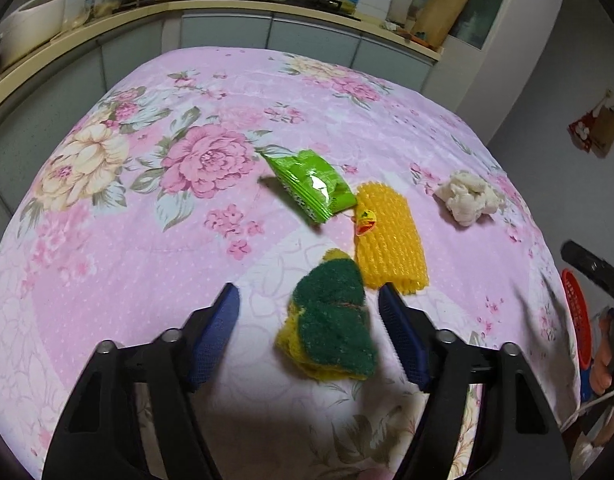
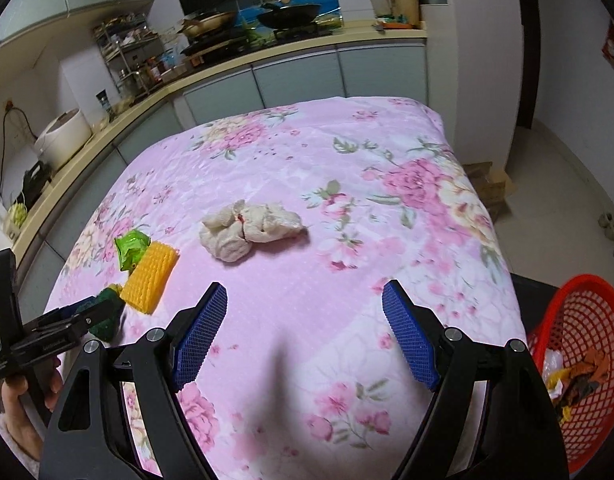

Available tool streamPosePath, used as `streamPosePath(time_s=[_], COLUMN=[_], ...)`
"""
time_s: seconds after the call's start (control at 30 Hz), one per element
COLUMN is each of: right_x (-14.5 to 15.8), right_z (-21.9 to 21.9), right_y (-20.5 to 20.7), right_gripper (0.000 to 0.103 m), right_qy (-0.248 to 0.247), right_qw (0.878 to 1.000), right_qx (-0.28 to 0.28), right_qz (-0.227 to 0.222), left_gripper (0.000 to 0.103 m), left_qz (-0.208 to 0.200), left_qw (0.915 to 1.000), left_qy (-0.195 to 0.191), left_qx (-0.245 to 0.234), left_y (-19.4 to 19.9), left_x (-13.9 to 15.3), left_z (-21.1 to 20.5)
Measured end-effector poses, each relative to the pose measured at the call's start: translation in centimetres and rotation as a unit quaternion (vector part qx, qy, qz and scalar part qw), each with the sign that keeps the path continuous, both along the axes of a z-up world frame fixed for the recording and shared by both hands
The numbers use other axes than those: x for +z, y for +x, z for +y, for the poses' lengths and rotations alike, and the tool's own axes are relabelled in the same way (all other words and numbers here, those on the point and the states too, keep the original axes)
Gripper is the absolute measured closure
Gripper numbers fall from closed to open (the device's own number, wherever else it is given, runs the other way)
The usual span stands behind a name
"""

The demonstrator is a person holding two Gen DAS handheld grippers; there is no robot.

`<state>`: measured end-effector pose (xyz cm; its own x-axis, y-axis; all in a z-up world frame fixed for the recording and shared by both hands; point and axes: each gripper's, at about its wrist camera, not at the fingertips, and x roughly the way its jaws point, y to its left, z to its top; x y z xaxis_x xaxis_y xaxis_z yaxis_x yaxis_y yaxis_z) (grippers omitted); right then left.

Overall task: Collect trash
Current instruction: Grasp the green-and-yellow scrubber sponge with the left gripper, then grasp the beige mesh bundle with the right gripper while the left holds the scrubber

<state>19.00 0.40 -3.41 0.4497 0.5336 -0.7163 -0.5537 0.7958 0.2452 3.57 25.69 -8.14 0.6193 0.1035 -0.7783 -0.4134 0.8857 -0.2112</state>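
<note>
Four pieces of trash are lying on the pink floral tablecloth (image 1: 147, 240) in the left wrist view: a scouring sponge (image 1: 331, 332) with a coarse dark green pad over yellow foam, a ribbed yellow foam fruit net (image 1: 391, 240) bearing a small sticker, a glossy green snack wrapper (image 1: 311, 184) that is creased and flattened, and a crumpled white tissue wad (image 1: 467, 196) farther right. The left gripper (image 1: 309, 300) is reaching over the sponge with its jaws standing apart; the sponge is sitting between the blue textured pads (image 1: 215, 336), nearer the right one, and neither pad is pressing on it. At the right edge a slice of the red plastic basket (image 1: 577, 312) is showing beside the table. In the right wrist view the right gripper (image 2: 305, 300) is hovering above bare cloth with its jaws wide apart and nothing between them; the tissue wad (image 2: 247, 232), soft and lumpy with a tiny red spot, is lying ahead of it. To the left the fruit net (image 2: 151, 280) is lying against the wrapper (image 2: 131, 248), and the left gripper (image 2: 79, 316), held in a hand (image 2: 19, 400), is covering part of the sponge (image 2: 107, 312). The red basket (image 2: 587, 320), a round lattice of open mesh, is sitting low at the right off the table's edge, holding crumpled wrappers in white, yellow, orange and brown.
</note>
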Motion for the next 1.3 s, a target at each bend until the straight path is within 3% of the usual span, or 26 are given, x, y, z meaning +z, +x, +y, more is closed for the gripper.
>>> streamPosePath(time_s=[0.07,0.27,0.67,1.2,1.23,1.3], right_x=[-0.2,-0.9,-2.0,-4.1,-4.1,-4.4], right_z=[0.7,2.9,7.7,13.6,13.7,13.9], right_y=[0.3,0.9,2.6,5.1,5.2,5.3], right_gripper=[0.026,0.026,0.025,0.022,0.023,0.037], right_qy=[-0.003,-0.011,-0.044,-0.070,-0.067,-0.073], right_qw=[1.000,1.000,0.998,0.996,0.996,0.995], right_qx=[0.005,0.018,0.042,0.057,0.057,0.060], right_qz=[0.004,0.010,-0.001,-0.020,-0.022,-0.022], left_gripper=[0.052,0.067,0.069,0.069,0.069,0.069], left_qz=[0.003,-0.004,-0.029,-0.015,-0.015,-0.014], left_qw=[1.0000,1.0000,0.9987,0.9982,0.9982,0.9983], left_qy=[0.004,-0.003,-0.004,-0.012,-0.011,-0.011], left_qx=[-0.004,-0.008,0.041,0.057,0.057,0.055], left_y=[0.1,-0.2,-1.5,-1.7,-1.6,-1.6], left_x=[-0.2,-0.1,1.0,0.0,-0.1,-0.1], left_z=[-0.1,0.0,2.3,3.1,3.1,3.0])
